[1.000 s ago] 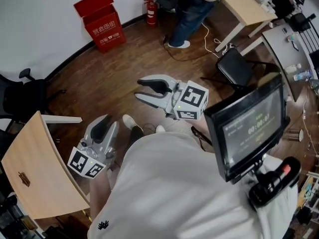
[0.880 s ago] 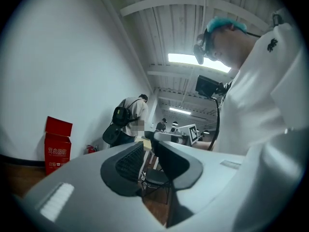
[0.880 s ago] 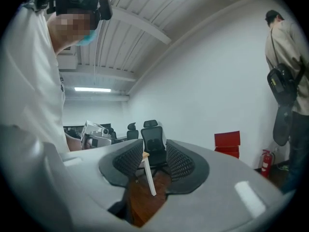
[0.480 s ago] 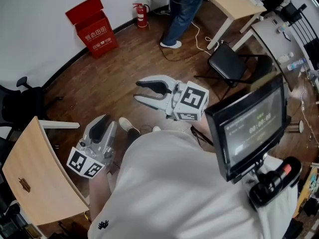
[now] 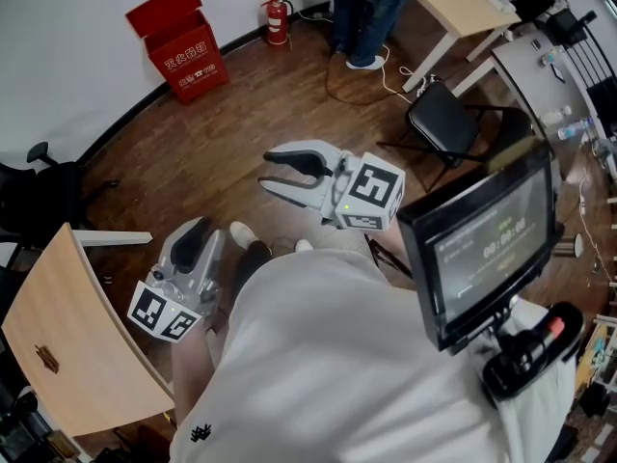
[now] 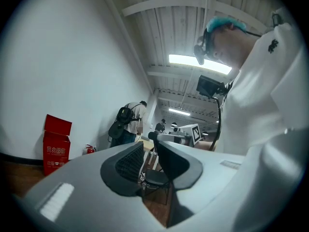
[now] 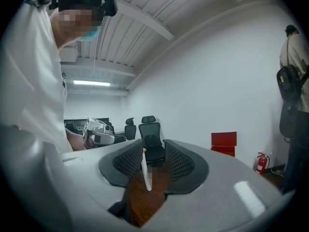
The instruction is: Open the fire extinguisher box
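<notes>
The red fire extinguisher box (image 5: 178,39) stands on the wooden floor by the white wall, far ahead at the upper left, with its lid raised. A small red extinguisher (image 5: 277,19) stands to its right. My right gripper (image 5: 265,172) is held at chest height in mid-air, jaws apart and empty, pointing left, well short of the box. My left gripper (image 5: 196,235) hangs low at my left side, with a narrow gap between its jaws and nothing in them. The box (image 6: 57,144) shows small in the left gripper view, and the box (image 7: 223,143) is also distant in the right gripper view.
A light wooden desk (image 5: 58,345) and a black office chair (image 5: 43,196) are at my left. A black folding chair (image 5: 448,123) and another table (image 5: 463,8) stand at the right. A person (image 5: 371,8) stands at the back near floor cables (image 5: 386,75).
The view has shifted slightly, so the box and extinguisher sit a little differently in frame. The person at the back has stepped to the right. Both grippers hold the same pose.
</notes>
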A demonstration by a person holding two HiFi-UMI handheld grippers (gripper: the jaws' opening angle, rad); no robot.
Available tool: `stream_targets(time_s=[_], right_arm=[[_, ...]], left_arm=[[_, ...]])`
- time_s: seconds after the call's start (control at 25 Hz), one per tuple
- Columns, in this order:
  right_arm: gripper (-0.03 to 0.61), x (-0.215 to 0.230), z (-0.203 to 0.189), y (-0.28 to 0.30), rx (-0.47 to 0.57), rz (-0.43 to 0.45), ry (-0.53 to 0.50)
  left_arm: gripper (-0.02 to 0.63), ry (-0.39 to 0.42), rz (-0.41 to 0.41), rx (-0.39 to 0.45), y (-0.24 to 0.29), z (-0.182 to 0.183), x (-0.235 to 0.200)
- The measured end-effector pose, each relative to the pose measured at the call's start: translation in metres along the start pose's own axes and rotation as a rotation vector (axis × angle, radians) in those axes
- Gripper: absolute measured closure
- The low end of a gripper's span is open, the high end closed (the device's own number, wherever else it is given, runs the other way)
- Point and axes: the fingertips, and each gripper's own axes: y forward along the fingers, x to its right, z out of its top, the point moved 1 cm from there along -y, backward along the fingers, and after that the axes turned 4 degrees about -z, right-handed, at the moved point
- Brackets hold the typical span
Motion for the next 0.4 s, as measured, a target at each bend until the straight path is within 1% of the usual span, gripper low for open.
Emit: stream_targets(time_s=[0.2, 0.4], right_arm=[[0.445, 0.02, -0.006, 0.035, -0.027, -0.011, 0.003], [0.445, 0.028, -0.004, 0.061, -0.045, -0.004, -0.009]], left_arm=[[0.528, -0.014, -0.002, 0.001, -0.005, 0.005, -0.039], [0.528, -0.014, 0.003, 0.006, -0.011, 0.014, -0.064]])
